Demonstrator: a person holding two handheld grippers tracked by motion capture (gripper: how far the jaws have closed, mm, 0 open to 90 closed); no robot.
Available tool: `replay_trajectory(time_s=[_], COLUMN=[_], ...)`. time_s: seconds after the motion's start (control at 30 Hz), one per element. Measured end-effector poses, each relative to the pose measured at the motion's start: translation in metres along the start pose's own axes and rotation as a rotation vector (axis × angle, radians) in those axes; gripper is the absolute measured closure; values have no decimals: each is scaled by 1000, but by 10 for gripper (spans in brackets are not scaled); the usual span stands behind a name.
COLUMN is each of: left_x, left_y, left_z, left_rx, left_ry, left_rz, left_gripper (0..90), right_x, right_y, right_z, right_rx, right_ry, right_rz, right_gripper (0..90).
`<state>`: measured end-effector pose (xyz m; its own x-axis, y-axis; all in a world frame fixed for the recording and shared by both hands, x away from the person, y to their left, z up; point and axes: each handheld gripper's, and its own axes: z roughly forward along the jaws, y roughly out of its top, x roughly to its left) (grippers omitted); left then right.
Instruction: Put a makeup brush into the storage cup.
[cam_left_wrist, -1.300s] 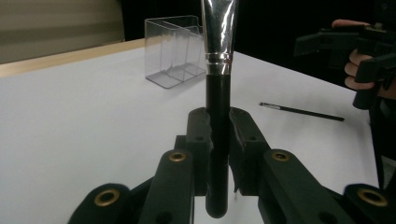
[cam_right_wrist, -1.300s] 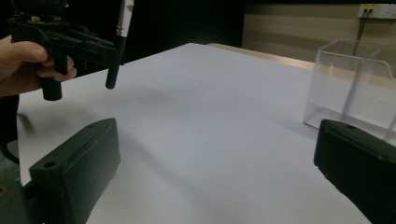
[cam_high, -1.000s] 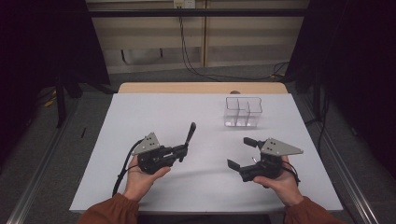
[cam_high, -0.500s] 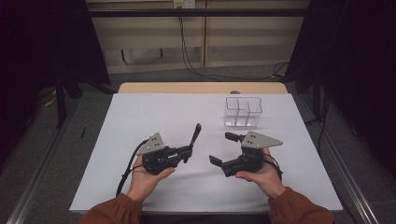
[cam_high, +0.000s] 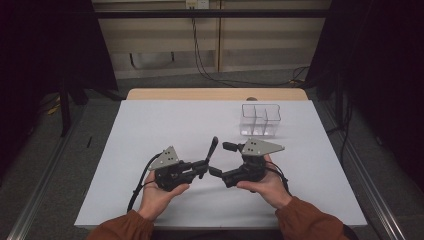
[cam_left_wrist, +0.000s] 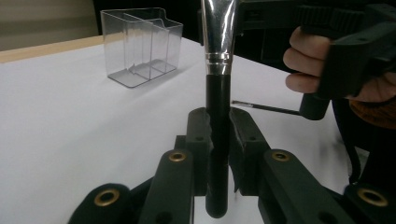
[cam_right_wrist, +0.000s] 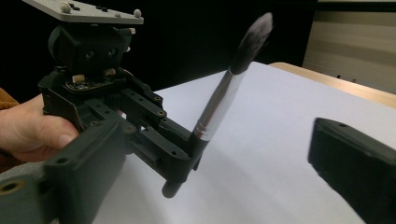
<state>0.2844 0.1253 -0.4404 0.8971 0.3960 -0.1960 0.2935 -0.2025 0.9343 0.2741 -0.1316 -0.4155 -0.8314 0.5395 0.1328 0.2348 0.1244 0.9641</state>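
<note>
A makeup brush (cam_high: 212, 150) with a black handle, silver ferrule and dark bristles stands nearly upright above the white table. My left gripper (cam_high: 203, 165) is shut on its handle. In the left gripper view the handle (cam_left_wrist: 218, 140) sits clamped between the two black jaws. My right gripper (cam_high: 221, 159) is open just right of the brush, one jaw above and one below, neither touching it. The right gripper view has the brush (cam_right_wrist: 219, 105) held by the left gripper (cam_right_wrist: 187, 151), with one of my own wide-set fingers (cam_right_wrist: 350, 161) at the right.
A clear plastic organizer (cam_high: 260, 120) with several compartments stands at the back right of the white table (cam_high: 150, 120). A thin dark stick (cam_left_wrist: 266, 108) lies on the table beyond the brush. Dark floor and cables surround the table.
The right gripper has moved left, close to the brush. The left gripper has shifted slightly right and forward with the brush still in it.
</note>
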Motion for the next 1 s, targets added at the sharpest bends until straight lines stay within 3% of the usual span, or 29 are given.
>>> replay_trajectory(time_s=[0.3, 0.4, 0.57, 0.73, 0.87, 0.9, 1.0], left_x=[-3, -3, -4, -4, -5, -5, -5], left_y=[0, 1, 0, 0, 0, 0, 0], left_z=[3, 4, 5, 6, 8, 9, 11], left_rx=[0, 0, 6, 14, 13, 15, 20], left_ry=[-4, -10, -14, -16, -23, -22, -22], left_rz=[2, 5, 9, 14, 12, 14, 16], left_gripper=[795, 795, 795, 795, 795, 794, 794], right_x=[-3, -4, -4, -3, -2, -3, -5], right_y=[0, 0, -1, -4, -5, -5, -6], right_z=[1, 1, 3, 4, 5, 6, 5], right_rx=[-25, -31, -28, -31, -33, -34, -32], right_ry=[-1, 31, 48, 45, 43, 44, 41], right_rz=[10, 26, 25, 32, 31, 50, 56], right_gripper=[252, 409, 476, 619, 674, 721, 740])
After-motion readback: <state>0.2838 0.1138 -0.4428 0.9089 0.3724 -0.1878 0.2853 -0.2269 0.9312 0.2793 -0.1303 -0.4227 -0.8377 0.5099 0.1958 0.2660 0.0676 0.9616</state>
